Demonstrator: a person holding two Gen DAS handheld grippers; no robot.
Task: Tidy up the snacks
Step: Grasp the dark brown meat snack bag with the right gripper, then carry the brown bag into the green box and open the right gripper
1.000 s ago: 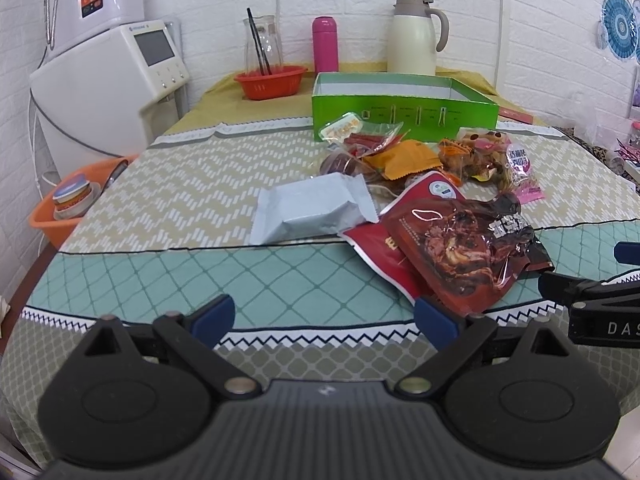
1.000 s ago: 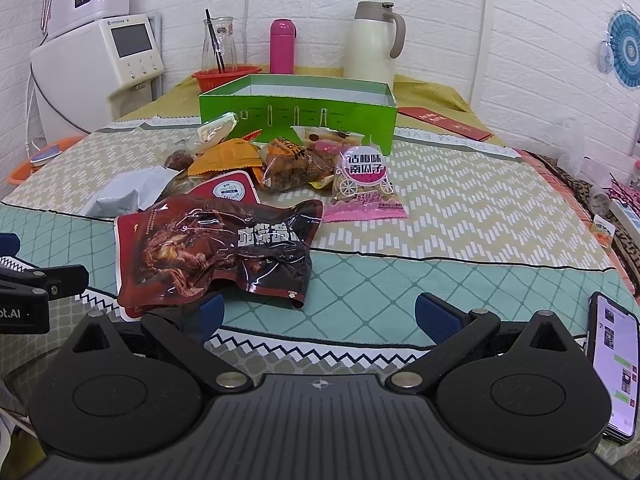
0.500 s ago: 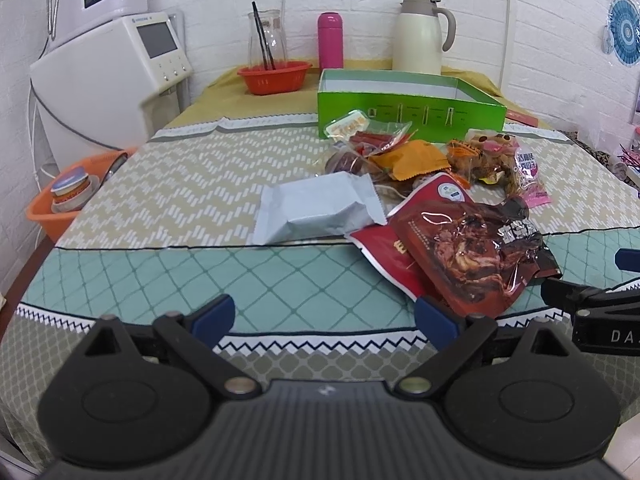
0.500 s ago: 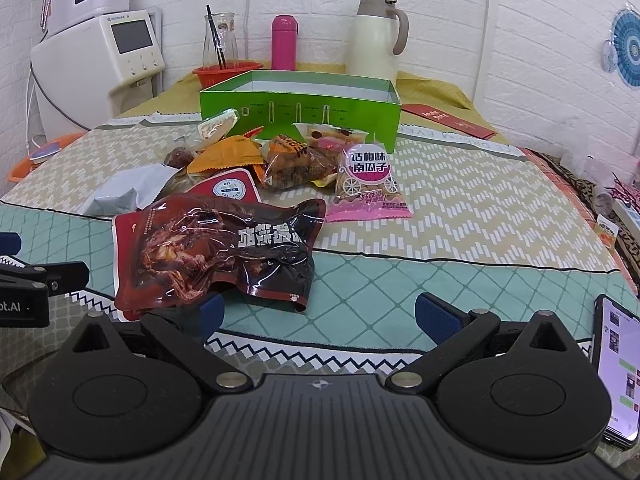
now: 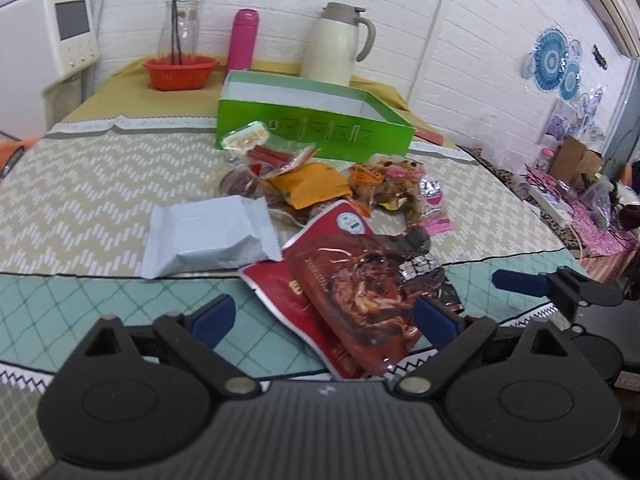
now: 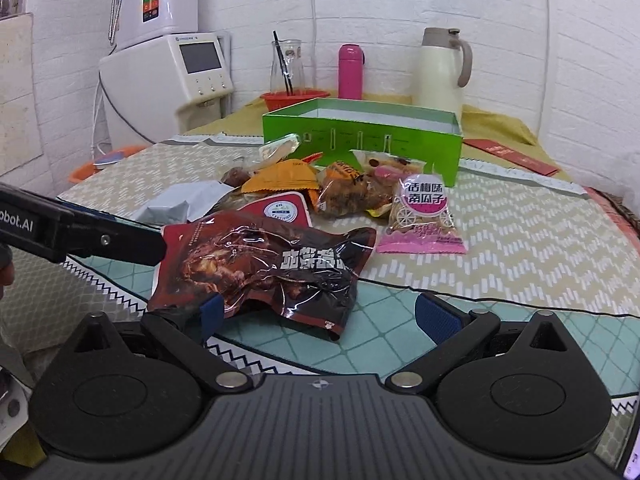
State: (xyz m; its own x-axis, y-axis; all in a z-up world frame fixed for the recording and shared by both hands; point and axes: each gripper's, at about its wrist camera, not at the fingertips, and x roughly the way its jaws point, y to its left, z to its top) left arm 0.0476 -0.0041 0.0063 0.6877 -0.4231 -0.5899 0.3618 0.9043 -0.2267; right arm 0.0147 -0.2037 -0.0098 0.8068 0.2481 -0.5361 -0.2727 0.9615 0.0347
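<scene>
A pile of snack packets lies on the table in front of an open green box (image 5: 316, 122) (image 6: 360, 136). Nearest is a dark red meat pouch (image 5: 360, 284) (image 6: 264, 268), lying on a red packet (image 5: 276, 284). Behind are a grey-white packet (image 5: 208, 236) (image 6: 184, 204), an orange packet (image 5: 316, 186) (image 6: 284, 178) and a pink seed packet (image 6: 422, 216). My left gripper (image 5: 324, 318) is open, its fingers either side of the pouch's near end. My right gripper (image 6: 320, 316) is open, its left finger at the pouch's near edge.
A cream thermos jug (image 5: 340, 44), a pink bottle (image 5: 244, 38), and an orange bowl (image 5: 180, 72) with a glass jar stand behind the box. A white appliance (image 6: 168, 80) stands at the back left. Clutter lies on the right (image 5: 580, 188).
Both grippers have moved forward toward the dark red pouch. The left view has swung right and the right view left. No snack has moved.
</scene>
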